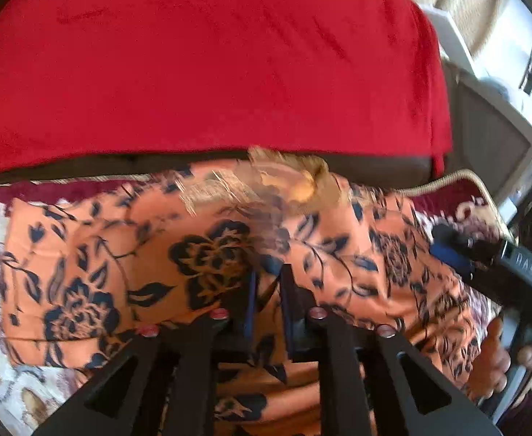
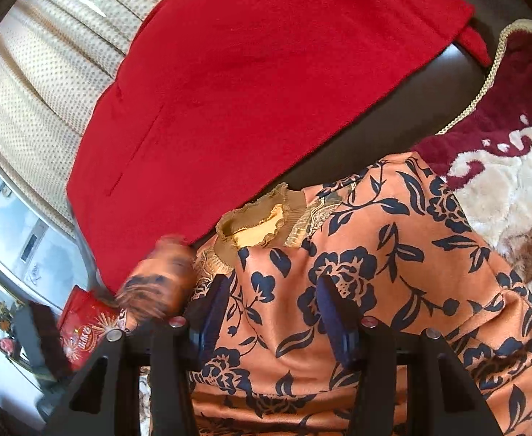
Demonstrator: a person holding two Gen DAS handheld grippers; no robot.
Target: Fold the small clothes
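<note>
An orange garment with a dark blue flower print (image 1: pixel 200 254) lies on a patterned rug, its tan frilled collar (image 1: pixel 287 178) toward the red sofa. My left gripper (image 1: pixel 267 279) is shut on a fold of this garment near its middle. In the right wrist view the same garment (image 2: pixel 393 254) fills the lower half, collar (image 2: pixel 262 221) at the centre. My right gripper (image 2: pixel 273 290) is open, its blue-padded fingers (image 2: pixel 333 312) spread over the cloth just below the collar. The right gripper's body also shows in the left wrist view (image 1: pixel 491 258) at the garment's right edge.
A red sofa cover (image 1: pixel 207 61) rises behind the garment. The cream and maroon rug (image 2: pixel 502 152) lies underneath. A cream curtain (image 2: pixel 40 72) and a glass cabinet stand at the left of the right view. A red packet (image 2: pixel 84 330) lies by the sofa's end.
</note>
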